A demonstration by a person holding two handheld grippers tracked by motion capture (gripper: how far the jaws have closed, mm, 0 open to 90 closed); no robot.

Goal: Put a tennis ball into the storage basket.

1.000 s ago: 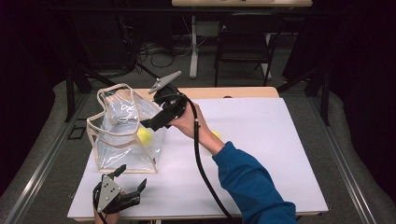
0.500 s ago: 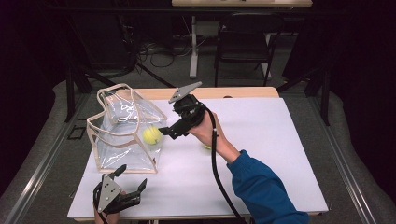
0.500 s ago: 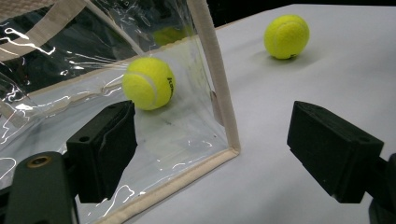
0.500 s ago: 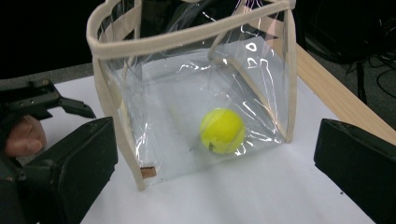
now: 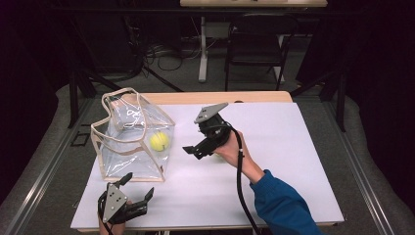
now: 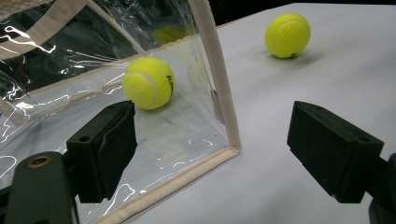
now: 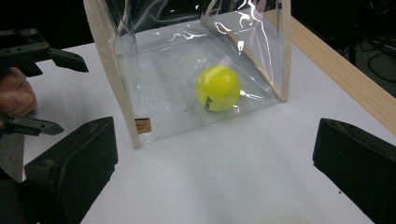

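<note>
A clear plastic bag with beige trim and handles stands open at the table's left. One yellow tennis ball lies inside it against the right wall, also seen in the bag. A second tennis ball rests on the white table beyond the bag's corner. My right gripper hovers just right of the bag, open and holding nothing. My left gripper sits low at the front left by the bag's front corner, open with nothing between its jaws.
The white table top stretches bare to the right and front. A wooden strip runs along the far edge. Beyond it stand a dark chair and cables on the floor. The left gripper and a hand show past the bag.
My right gripper has drawn back from the bag's top to the right and lower, open. The ball has settled inside the bag. The left gripper has stayed put.
</note>
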